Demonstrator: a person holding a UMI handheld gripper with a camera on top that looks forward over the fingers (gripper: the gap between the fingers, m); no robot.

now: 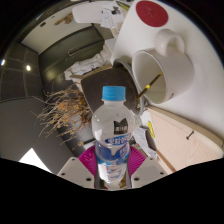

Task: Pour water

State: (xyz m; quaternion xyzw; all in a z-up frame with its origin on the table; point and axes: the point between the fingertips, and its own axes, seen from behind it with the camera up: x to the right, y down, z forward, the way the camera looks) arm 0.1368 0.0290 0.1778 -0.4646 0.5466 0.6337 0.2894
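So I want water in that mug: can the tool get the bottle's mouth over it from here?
Probably yes: the tool grips the bottle, the mug lies just beyond, nothing between.

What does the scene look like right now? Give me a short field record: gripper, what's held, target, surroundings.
gripper: gripper shut on the water bottle, pink pads at both sides
held: water bottle, upright, white cap on, blue label
target: white mug beyond the bottle, tipped with its opening facing the camera
beside mug: white container with red lid
other: dried plant beside the bottle
pouring: not yet
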